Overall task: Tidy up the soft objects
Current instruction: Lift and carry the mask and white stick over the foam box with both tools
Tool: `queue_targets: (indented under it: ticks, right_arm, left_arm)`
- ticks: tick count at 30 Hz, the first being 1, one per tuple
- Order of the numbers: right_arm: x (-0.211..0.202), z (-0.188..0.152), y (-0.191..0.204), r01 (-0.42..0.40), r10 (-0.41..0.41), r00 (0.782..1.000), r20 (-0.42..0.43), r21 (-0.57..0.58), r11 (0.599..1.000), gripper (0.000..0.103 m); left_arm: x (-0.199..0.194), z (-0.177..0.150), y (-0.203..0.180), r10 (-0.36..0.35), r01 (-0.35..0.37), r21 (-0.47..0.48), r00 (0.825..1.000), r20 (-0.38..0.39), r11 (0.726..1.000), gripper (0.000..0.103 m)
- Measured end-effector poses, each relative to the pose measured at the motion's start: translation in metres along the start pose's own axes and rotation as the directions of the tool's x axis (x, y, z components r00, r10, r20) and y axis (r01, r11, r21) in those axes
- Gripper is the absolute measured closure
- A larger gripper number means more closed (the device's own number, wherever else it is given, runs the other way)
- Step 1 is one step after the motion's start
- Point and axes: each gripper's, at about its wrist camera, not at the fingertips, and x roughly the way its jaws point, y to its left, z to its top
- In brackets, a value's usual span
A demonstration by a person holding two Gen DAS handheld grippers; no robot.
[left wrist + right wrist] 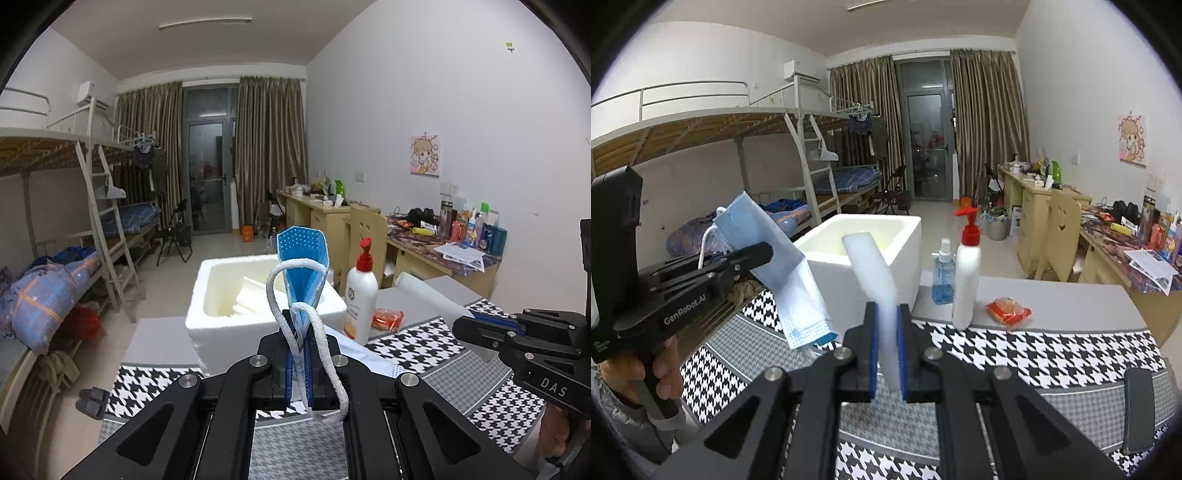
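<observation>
Foam box holds white foam pieces (mask, strip gripper-clamped).

A pleated blue disposable face mask with white elastic ear loops stands upright, pinched at its lower edge, above the houndstooth-covered worktop. Beside it, a pale white foam strip rises, gripped low and bending leftward at its top, before an open white polystyrene box.
</observation>
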Motion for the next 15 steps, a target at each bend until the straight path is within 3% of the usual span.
queue_targets:
  ticks: [15]
  right_arm:
    - [0.003, 0.021, 0.012, 0.022, -0.021, 0.999, 0.029, -0.030, 0.999, 0.090]
  left_arm:
    - [-0.002, 0.018, 0.005, 0.035, -0.036, 0.016, 0.998, 0.060, 0.999, 0.098]
